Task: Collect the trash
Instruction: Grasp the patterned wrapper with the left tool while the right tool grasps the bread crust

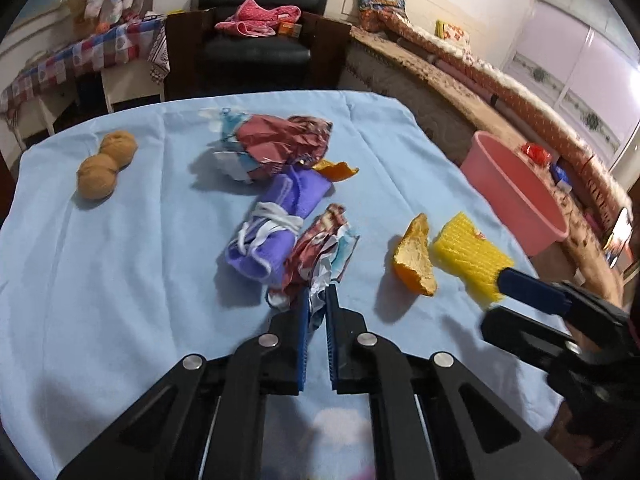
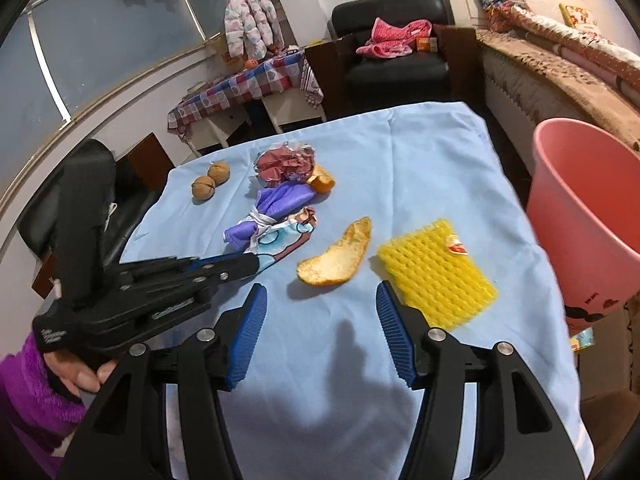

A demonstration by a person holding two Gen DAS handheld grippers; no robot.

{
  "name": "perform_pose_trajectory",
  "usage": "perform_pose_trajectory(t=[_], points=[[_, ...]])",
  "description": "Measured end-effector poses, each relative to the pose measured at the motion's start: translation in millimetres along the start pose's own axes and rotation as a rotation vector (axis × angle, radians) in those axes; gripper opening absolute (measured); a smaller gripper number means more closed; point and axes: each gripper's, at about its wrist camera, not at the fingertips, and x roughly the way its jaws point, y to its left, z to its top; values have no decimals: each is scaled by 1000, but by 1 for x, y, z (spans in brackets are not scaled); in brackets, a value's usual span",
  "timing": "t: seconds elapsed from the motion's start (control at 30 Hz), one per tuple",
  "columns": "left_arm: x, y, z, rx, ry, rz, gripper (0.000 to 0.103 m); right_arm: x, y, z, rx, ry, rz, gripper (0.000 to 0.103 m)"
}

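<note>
My left gripper (image 1: 318,300) is shut on the near edge of a crumpled red-and-white wrapper (image 1: 320,248) lying on the blue cloth; from the right wrist view the same wrapper (image 2: 286,232) sits at the left gripper's (image 2: 256,260) tips. My right gripper (image 2: 320,312) is open and empty, low over the cloth, with an orange peel (image 2: 340,252) just ahead and a yellow foam net (image 2: 436,276) touching its right finger. The peel (image 1: 414,260) and the net (image 1: 468,256) also show in the left wrist view, with the right gripper (image 1: 504,280) at the net.
A pink basin (image 2: 588,208) stands off the table's right edge. A purple cloth bundle (image 1: 276,216), a second crumpled wrapper (image 1: 276,144), a smaller orange peel (image 1: 336,170) and two walnuts (image 1: 106,164) lie farther back on the blue tablecloth (image 1: 120,260).
</note>
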Motion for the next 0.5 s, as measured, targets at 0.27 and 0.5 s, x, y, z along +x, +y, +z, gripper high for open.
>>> perform_pose_trajectory(t=[0.27, 0.5], points=[[-32, 15, -15, -62, -45, -22, 6, 37, 9, 16, 16, 68, -34, 58], [-40, 17, -25, -83, -44, -29, 6, 55, 9, 15, -9, 120, -118, 19]])
